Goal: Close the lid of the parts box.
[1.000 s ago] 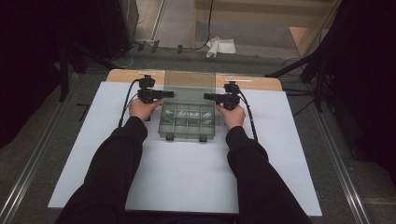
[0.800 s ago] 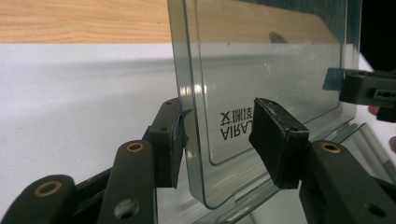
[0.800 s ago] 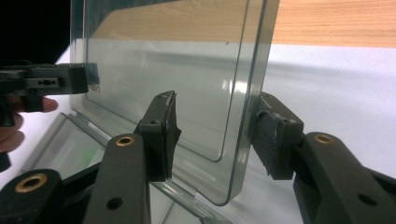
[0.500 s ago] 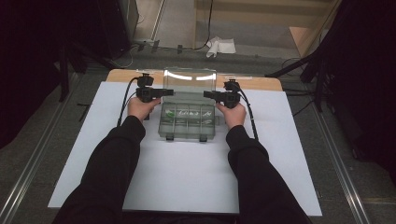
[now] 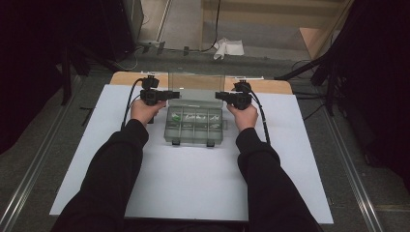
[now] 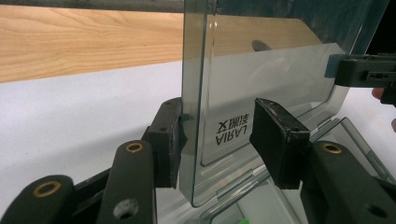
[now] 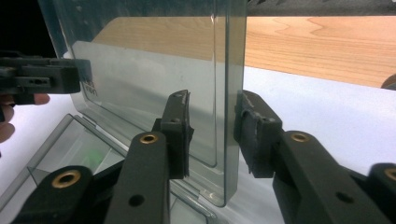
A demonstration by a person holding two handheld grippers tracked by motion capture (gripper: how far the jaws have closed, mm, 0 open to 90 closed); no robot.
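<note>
Lid (image 5: 196, 87) of compartment box (image 5: 195, 126) stands upright, fully raised; left gripper (image 6: 219, 130) and right gripper (image 7: 212, 126) straddle its edges, jaws spread, not pinching; release left.

Compartment box (image 5: 195, 126) set mid-sheet on white board (image 5: 193, 188) | lid (image 5: 196, 88) raised upright behind box | left gripper (image 5: 170, 94) at lid's left edge | right gripper (image 5: 221, 95) at lid's right edge
</note>
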